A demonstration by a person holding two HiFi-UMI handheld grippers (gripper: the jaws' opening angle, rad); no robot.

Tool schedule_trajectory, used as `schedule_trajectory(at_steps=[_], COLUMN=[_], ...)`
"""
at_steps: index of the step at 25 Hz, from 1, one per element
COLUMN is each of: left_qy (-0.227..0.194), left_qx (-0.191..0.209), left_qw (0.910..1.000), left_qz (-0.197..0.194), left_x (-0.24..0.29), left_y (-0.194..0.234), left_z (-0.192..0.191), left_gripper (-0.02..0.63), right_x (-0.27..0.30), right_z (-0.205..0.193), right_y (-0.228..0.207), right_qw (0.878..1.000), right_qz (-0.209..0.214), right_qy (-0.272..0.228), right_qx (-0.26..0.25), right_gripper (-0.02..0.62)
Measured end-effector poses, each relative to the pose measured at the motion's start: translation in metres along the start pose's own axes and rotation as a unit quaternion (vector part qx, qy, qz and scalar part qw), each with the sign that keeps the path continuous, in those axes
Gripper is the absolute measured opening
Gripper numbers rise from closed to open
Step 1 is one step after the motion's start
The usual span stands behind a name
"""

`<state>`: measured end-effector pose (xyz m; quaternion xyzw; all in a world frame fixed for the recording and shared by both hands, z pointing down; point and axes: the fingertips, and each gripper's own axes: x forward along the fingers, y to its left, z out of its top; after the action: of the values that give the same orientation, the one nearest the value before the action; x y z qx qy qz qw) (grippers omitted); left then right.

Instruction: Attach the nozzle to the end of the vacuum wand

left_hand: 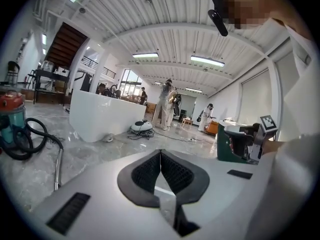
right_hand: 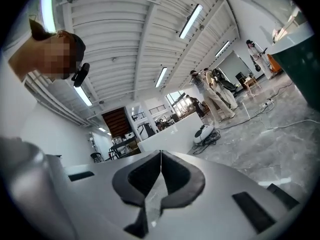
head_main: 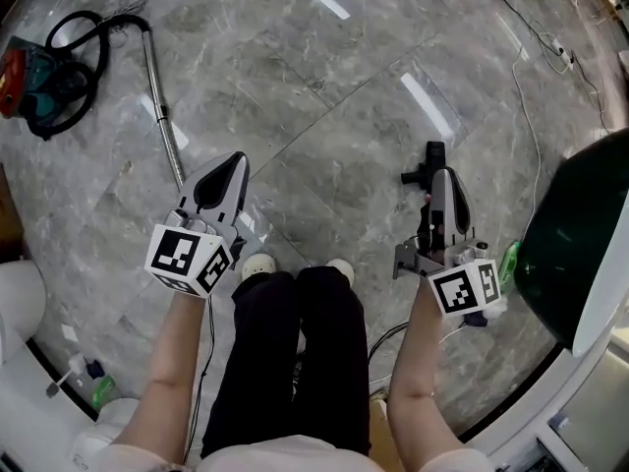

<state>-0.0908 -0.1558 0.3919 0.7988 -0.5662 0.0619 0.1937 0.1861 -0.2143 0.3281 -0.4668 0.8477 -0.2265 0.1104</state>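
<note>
Left tongs (head_main: 232,165): pressed together, empty | right tongs (head_main: 444,175): pressed together, empty | nozzle (head_main: 430,157): on floor (head_main: 324,87) just beyond right tongs | vacuum wand (head_main: 162,106): floor, end beside left tongs | risk: closed tongs may shove nozzle aside

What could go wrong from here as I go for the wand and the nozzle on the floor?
1. The left gripper and the right gripper are both shut and empty; reaching the wand or the nozzle like this would likely shove them, not grasp them.
2. The wand lies flat on glossy floor, so it may roll or slide when pinched.
3. Its hose loops back to the vacuum and could tug against a lift.
</note>
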Motion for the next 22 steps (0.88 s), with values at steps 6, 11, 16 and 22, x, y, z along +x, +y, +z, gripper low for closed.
schedule_trajectory(at_steps=[6, 11, 16, 22], left_qy=[0.010, 0.015, 0.015, 0.009], left_qx=[-0.014, -0.014, -0.002, 0.007], left_qw=[0.9998, 0.9998, 0.9997, 0.9997], left_qz=[0.002, -0.003, -0.018, -0.021], left_x=[0.029, 0.058, 0.086, 0.095], left_y=[0.018, 0.034, 0.056, 0.076], left_z=[-0.077, -0.142, -0.194, -0.232], left_gripper=[0.009, 0.009, 0.009, 0.009], right_x=[0.009, 0.018, 0.029, 0.035], right_z=[-0.066, -0.119, -0.168, -0.220], right_y=[-0.030, -0.065, -0.093, -0.107], right_qw=[0.999, 0.998, 0.997, 0.995], right_qz=[0.019, 0.034, 0.042, 0.063], right_qy=[0.009, 0.005, -0.010, -0.007], right_qx=[-0.035, -0.052, -0.060, -0.072], right_gripper=[0.015, 0.015, 0.015, 0.015])
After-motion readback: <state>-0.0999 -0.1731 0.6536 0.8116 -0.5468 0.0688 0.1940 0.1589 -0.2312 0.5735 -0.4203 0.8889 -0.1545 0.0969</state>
